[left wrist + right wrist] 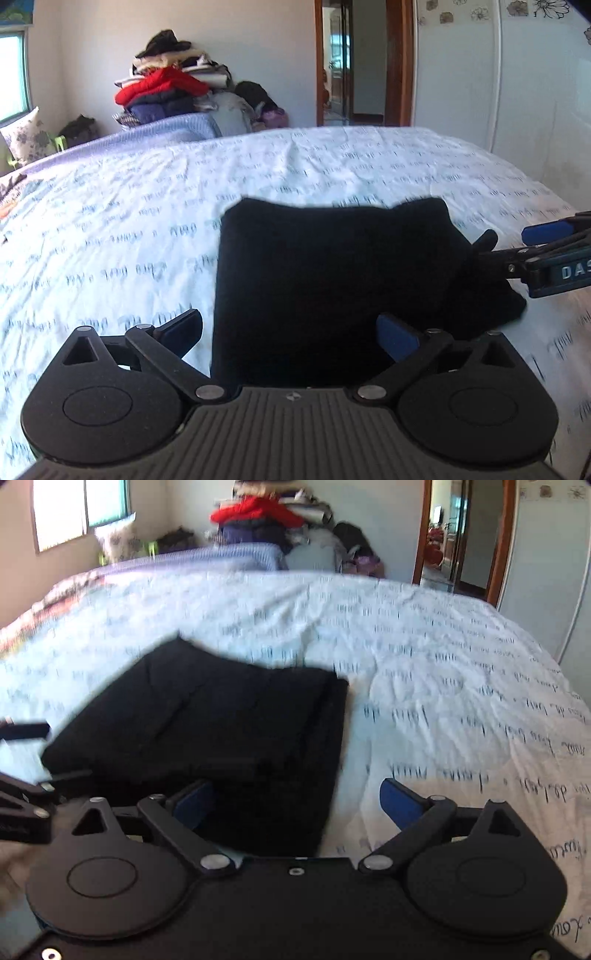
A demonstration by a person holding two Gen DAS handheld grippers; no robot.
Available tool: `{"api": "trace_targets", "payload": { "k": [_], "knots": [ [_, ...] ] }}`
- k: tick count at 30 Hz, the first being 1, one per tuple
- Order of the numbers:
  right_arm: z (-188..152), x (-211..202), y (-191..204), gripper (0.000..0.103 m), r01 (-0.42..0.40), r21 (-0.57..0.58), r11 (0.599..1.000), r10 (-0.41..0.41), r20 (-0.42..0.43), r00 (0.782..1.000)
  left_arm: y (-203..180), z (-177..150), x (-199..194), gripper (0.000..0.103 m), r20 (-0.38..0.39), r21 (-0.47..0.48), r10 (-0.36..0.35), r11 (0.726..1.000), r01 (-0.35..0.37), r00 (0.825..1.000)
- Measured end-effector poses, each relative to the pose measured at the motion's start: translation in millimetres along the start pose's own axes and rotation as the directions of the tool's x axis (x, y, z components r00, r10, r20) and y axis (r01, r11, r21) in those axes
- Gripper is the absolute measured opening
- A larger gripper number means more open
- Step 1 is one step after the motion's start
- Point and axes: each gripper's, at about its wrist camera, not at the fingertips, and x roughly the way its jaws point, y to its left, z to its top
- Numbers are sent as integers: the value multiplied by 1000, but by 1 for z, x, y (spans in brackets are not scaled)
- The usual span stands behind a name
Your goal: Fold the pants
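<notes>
Black pants [332,273] lie folded into a thick rectangle on the white bed sheet [110,229]; they also show in the right wrist view [207,731]. My left gripper [291,332] is open and empty, its jaws spread over the near edge of the pants. My right gripper [295,805] is open and empty over the pants' near right corner. In the left wrist view the right gripper [517,243] comes in from the right at the pants' right edge. The left gripper [26,746] shows at the far left of the right wrist view.
The sheet with printed script covers the whole bed. A pile of clothes with a red jacket [162,86] stands beyond the far edge. A pillow [26,136] and a window sit at the left, an open doorway [351,62] and white wardrobe at the right.
</notes>
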Motion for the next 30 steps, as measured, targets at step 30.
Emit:
{"api": "trace_targets", "payload": {
  "k": [30],
  "knots": [
    [27, 101, -56, 98, -365, 630, 686, 427, 59, 903, 66, 91, 183, 97, -207, -301, -146, 950, 79, 968]
  ]
}}
